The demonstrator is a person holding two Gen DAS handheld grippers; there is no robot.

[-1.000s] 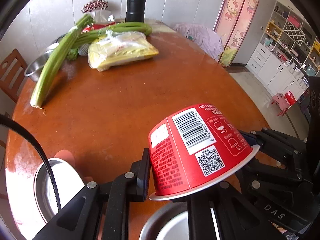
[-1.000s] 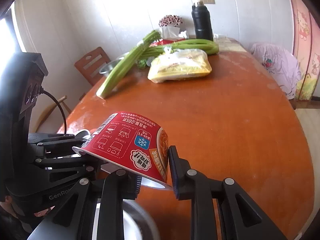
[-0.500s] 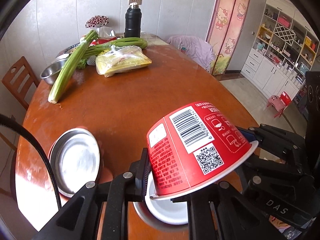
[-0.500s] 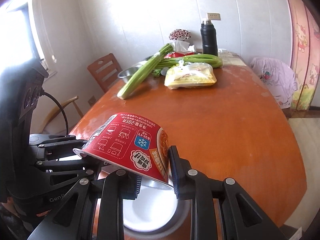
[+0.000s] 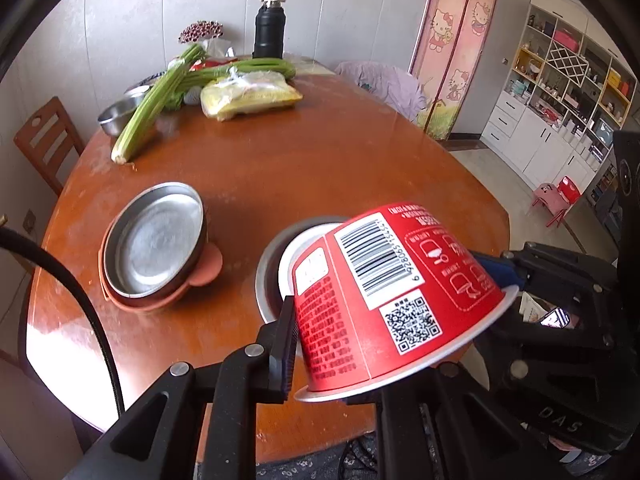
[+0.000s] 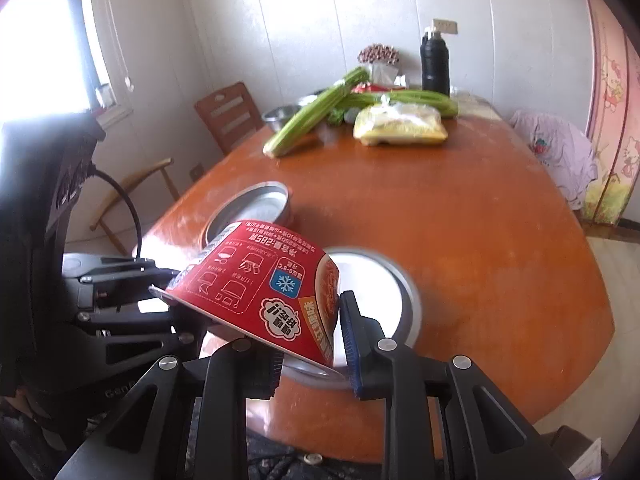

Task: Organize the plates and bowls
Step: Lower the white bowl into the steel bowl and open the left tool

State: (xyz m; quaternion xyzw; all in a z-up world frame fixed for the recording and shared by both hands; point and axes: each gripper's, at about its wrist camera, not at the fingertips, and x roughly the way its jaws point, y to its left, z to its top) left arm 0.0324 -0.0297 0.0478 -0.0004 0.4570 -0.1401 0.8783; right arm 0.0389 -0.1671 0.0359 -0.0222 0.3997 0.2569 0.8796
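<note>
Table point(image 5: 360, 168) glossy polished wood; steel dish point(image 5: 154, 240) brushed metal; red bowl point(image 5: 392, 296) printed paper; gripper point(image 5: 344, 344) matt black plastic.

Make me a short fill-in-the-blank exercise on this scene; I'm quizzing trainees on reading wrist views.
1. Both grippers are clamped on the rim of a ____ paper bowl.
2. That bowl is held ____, rim lowest.
3. The steel dish at the table's edge sits in a ____ holder.
4. The black flask stands at the table's ____ end.

Missing words: red; upside down; pink; far
</note>
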